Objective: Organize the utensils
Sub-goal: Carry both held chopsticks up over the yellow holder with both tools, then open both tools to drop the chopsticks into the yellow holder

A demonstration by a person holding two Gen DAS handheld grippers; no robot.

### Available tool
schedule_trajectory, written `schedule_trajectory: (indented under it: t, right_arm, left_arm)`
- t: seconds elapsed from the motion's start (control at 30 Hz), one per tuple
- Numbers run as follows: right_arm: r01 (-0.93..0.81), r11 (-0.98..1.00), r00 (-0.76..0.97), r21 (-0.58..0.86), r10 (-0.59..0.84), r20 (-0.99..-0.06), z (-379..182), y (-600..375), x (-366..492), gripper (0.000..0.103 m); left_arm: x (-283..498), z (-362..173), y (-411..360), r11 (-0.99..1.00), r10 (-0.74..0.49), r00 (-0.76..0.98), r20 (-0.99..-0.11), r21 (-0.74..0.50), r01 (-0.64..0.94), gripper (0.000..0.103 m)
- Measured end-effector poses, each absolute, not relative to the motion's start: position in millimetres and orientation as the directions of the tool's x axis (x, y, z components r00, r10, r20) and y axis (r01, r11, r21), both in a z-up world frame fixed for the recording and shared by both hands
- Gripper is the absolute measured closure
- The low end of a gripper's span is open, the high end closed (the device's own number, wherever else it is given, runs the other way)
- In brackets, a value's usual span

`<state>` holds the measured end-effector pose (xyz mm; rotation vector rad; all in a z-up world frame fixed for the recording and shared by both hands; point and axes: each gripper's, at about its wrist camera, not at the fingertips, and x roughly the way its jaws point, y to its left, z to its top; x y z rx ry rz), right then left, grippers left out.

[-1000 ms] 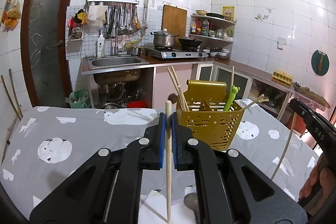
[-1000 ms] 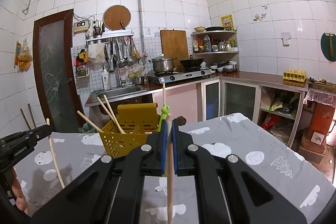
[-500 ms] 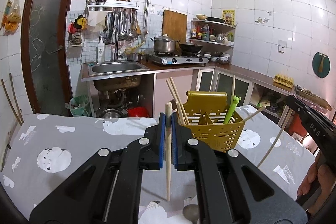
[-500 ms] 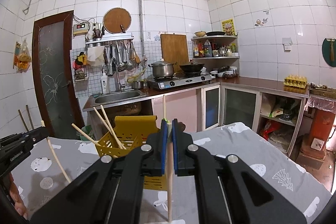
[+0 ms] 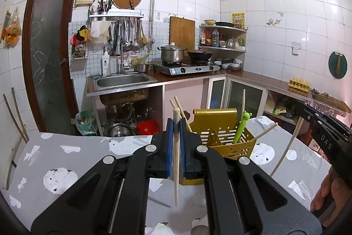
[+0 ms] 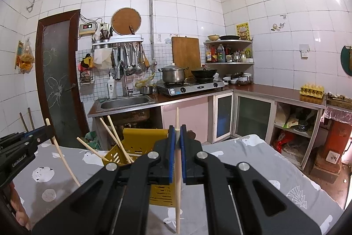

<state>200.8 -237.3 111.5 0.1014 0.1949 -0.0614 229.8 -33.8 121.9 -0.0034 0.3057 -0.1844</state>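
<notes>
Left hand-held gripper (image 5: 175, 124), raised above the bench (image 5: 66, 153) and tipped slightly downward, clamps an upright wooden chopstick (image 5: 176, 160) between its blue pads. Yellow utensil basket (image 5: 222, 142), holding chopsticks and a green pen, stands just beyond. Right hand-held gripper (image 6: 177, 132), posed alike, pinches a second chopstick (image 6: 178, 186) in front of the basket.

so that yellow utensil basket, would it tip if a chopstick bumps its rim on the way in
Probably somewhat. The yellow utensil basket looks like thin perforated plastic, so likely light. It stands fairly tall on a cloth-covered table, and the chopsticks inside lean outward, so a sideways knock could rock or slide it. Lowering the chopstick in gently seems safer.
</notes>
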Motion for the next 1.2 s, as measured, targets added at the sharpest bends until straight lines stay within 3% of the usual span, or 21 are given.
schedule_trajectory:
  t: [0.53,0.73,0.97,1.2]
  right_arm:
    - [-0.005,0.994,0.993,0.106,0.018,-0.117,180,-230,208,0.098]
    - [-0.003,0.995,0.997,0.102,0.011,-0.079,213,-225,231,0.098]
    - [0.019,0.99,0.995,0.142,-0.006,-0.097,220,-233,276,0.098]
    - [0.05,0.988,0.986,0.147,-0.025,-0.166,176,-238,315,0.098]
  left_arm:
    - [235,206,-66,0.978,-0.193,0.97,-0.15,0.055,0.203,0.098]
    - [258,232,-76,0.977,-0.209,0.973,-0.102,0.02,0.212,0.098]
    - [310,219,-86,0.983,-0.183,0.977,-0.106,-0.016,0.182,0.098]
    - [353,169,-101,0.987,-0.157,0.975,-0.16,-0.011,0.158,0.098]
